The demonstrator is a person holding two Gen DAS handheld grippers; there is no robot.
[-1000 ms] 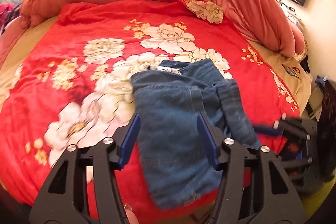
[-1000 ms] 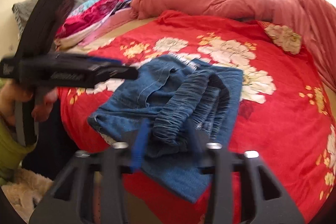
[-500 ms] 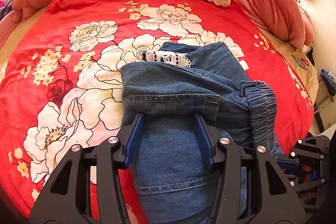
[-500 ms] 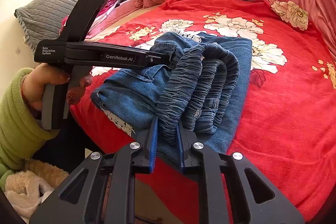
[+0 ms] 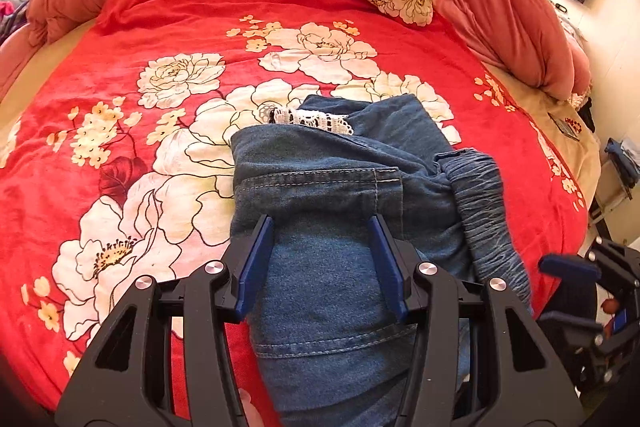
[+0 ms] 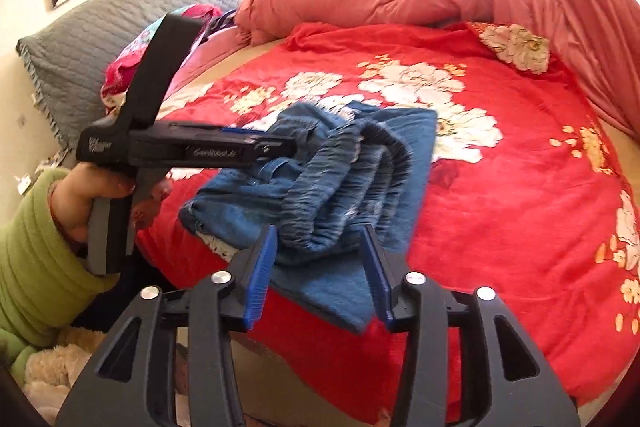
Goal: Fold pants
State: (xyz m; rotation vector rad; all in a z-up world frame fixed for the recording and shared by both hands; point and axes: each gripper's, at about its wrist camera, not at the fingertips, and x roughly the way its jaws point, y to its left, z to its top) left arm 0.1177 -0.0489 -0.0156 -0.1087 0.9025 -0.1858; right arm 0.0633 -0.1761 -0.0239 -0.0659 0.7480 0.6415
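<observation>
The right gripper (image 6: pixel 320 267) is opening, its jaws now spread either side of the pants' (image 6: pixel 332 179) elastic waistband, which it pinched half a second ago. The left gripper (image 5: pixel 322 259), half spread, straddles denim without pinching. The folded pants lie at the bed's near edge; the red floral blanket (image 5: pixel 160 39) lies bare toward twelve o'clock.
</observation>
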